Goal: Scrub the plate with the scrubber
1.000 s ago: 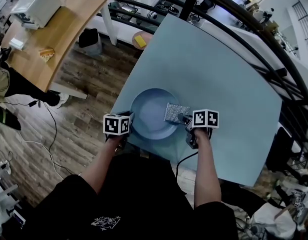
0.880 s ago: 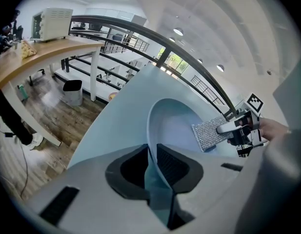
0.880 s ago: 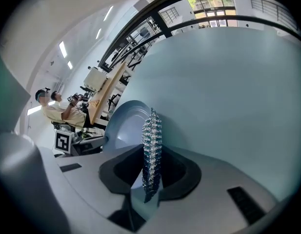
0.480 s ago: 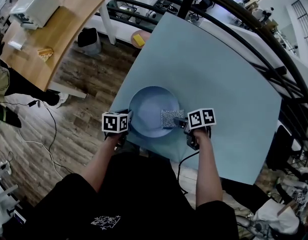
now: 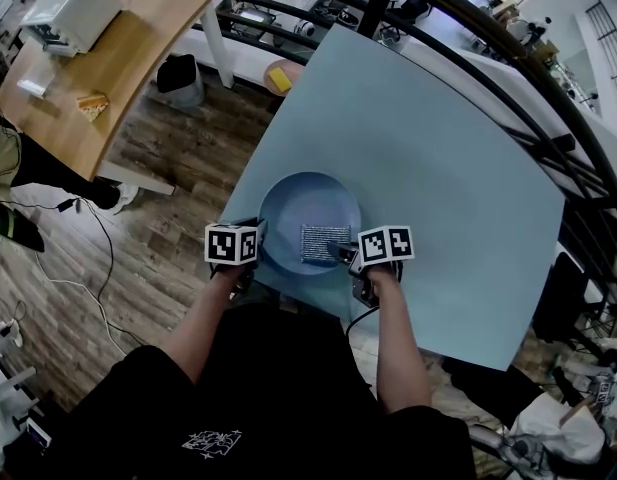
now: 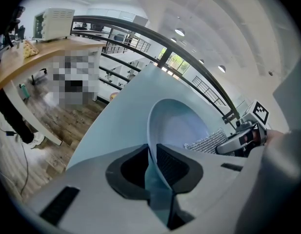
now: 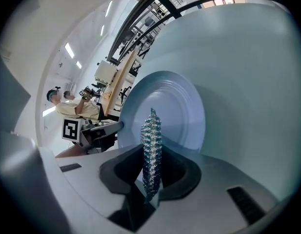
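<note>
A pale blue plate (image 5: 306, 208) lies near the front left corner of the light blue table (image 5: 438, 158). My left gripper (image 5: 254, 247) is shut on the plate's near left rim (image 6: 155, 145). A silvery mesh scrubber (image 5: 322, 242) rests flat on the plate's near half, and my right gripper (image 5: 345, 253) is shut on its right edge. In the right gripper view the scrubber (image 7: 151, 145) stands edge-on between the jaws over the plate (image 7: 174, 106). The left gripper view shows the scrubber (image 6: 206, 142) and the right gripper (image 6: 227, 145) beyond the plate's far rim.
The table's front edge runs just below the plate, with wooden floor (image 5: 178, 158) to the left. A wooden desk (image 5: 108, 58) with a white appliance (image 5: 73, 8) stands at the far left. A dark railing (image 5: 508, 48) curves behind the table.
My right gripper has slid the scrubber leftward across the plate, from the right rim to the near middle. The left gripper has kept its hold on the rim.
</note>
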A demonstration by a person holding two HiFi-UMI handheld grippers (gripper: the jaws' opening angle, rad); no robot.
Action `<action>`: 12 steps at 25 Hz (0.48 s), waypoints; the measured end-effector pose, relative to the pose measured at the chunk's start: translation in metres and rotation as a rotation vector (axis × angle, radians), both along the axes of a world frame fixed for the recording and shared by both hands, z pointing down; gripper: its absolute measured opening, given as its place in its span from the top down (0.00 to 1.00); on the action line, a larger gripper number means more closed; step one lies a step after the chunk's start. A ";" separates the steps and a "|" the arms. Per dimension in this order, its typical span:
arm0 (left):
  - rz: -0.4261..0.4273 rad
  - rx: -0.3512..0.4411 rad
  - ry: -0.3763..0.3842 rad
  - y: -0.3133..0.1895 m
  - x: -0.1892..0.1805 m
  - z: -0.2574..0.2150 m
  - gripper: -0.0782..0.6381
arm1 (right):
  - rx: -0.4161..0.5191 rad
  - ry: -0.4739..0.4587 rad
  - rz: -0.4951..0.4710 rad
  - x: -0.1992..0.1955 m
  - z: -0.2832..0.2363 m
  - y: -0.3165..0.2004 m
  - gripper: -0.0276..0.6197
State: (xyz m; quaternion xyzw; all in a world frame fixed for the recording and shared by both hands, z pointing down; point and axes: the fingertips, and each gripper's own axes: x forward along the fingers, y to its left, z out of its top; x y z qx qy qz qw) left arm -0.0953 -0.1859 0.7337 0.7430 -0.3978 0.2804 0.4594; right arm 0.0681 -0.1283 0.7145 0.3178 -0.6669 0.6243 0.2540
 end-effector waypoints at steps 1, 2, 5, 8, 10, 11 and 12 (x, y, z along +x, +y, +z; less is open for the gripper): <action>0.000 -0.001 0.000 0.000 0.000 0.000 0.81 | -0.001 -0.008 0.006 -0.004 0.001 0.000 0.83; 0.001 -0.001 0.000 0.000 0.000 0.000 0.81 | -0.001 -0.014 0.011 -0.008 0.001 0.000 0.83; 0.001 0.001 0.001 0.000 0.000 0.001 0.81 | 0.000 -0.028 0.022 -0.017 0.004 0.001 0.83; 0.001 0.001 0.003 0.001 -0.001 0.002 0.81 | 0.006 -0.039 0.028 -0.027 0.005 -0.001 0.83; 0.002 0.001 0.013 0.001 0.001 0.002 0.81 | 0.011 -0.048 0.031 -0.034 0.005 -0.004 0.83; 0.004 0.001 0.017 0.001 0.002 0.002 0.81 | 0.013 -0.053 0.033 -0.038 0.005 -0.006 0.83; 0.006 0.000 0.014 0.001 0.002 0.002 0.81 | 0.016 -0.057 0.033 -0.042 0.006 -0.008 0.83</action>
